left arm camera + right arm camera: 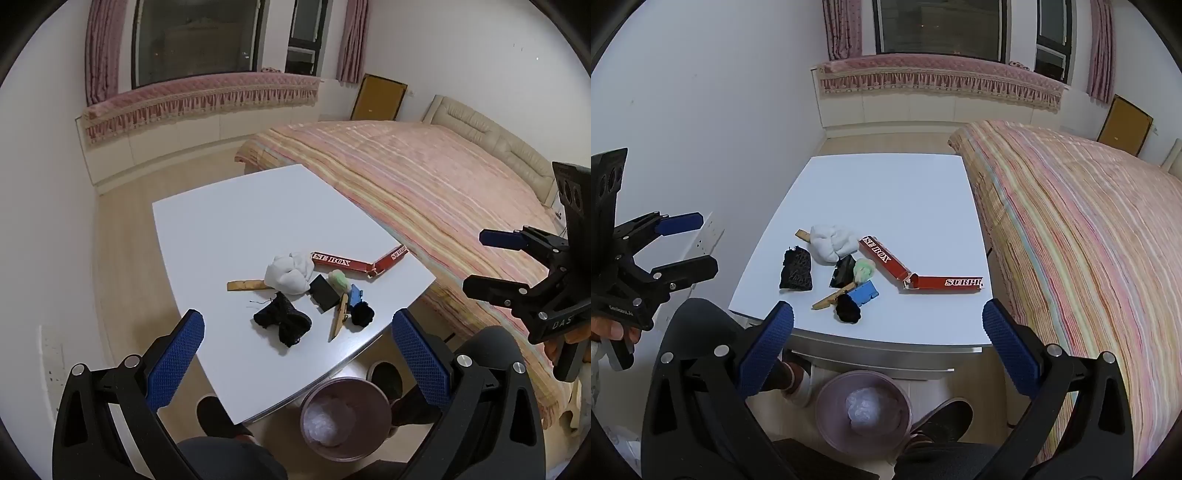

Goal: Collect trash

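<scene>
Trash lies on a white table (229, 221) (894, 192): a white crumpled wad (290, 273) (833, 242), a torn red box (354, 263) (923, 275), black netting (282, 323) (796, 271), a black card (325, 294), a green lump (340, 279) (863, 269), a blue piece (355, 295) (863, 292), a wooden strip (339, 315) (833, 295), a black ball (362, 314) (847, 314) and a tan strip (245, 285). A pink bin (345, 417) (862, 408) stands on the floor below the near edge. My left gripper (297, 332) (689, 242) and right gripper (888, 330) (484, 262) are open and empty, held above the near edge.
A bed with a striped cover (424, 177) (1089, 240) lies right of the table. A white wall (701, 129) stands to the left. A window seat (199, 96) runs along the far wall. The person's feet (938, 417) are beside the bin.
</scene>
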`<state>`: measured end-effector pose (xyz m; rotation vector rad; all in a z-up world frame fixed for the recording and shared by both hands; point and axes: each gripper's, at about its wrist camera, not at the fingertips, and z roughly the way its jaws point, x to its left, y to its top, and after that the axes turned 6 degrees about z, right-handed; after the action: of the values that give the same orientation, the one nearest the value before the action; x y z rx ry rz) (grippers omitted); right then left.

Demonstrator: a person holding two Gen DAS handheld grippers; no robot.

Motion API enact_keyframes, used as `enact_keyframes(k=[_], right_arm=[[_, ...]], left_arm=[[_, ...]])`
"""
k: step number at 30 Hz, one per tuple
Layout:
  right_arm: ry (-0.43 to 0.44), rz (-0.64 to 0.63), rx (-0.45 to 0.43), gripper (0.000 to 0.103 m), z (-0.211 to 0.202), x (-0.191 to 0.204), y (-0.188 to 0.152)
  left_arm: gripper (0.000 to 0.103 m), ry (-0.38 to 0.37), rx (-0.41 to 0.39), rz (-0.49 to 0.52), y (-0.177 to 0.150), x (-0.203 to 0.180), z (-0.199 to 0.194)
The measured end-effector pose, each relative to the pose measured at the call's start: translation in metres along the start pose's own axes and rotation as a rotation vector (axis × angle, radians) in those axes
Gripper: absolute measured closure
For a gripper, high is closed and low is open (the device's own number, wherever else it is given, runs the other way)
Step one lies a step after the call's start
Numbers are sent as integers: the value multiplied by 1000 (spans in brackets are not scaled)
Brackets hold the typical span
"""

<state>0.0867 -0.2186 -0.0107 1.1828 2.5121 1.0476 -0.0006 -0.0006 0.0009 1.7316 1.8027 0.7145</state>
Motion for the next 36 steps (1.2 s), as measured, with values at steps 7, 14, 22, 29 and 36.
enact_keyframes(k=[7,14,22,29,36], right_arm=[[8,10,-7,3,2,1,-1],[19,12,-9,3,0,0,-6],[5,5,-6,3,1,-1,-7],[6,6,-3,3,2,-3,-8],[10,6,-3,3,0,-4,-9]], left_arm=[[6,-2,-16,-18,-1,-1,-6],[6,-32,-1,-59,-7,9,-2],[6,-17,-7,-46,-6,7,-1],[6,23,10,-20,-7,2,1],[6,12,8,-8,-6,-2,0]])
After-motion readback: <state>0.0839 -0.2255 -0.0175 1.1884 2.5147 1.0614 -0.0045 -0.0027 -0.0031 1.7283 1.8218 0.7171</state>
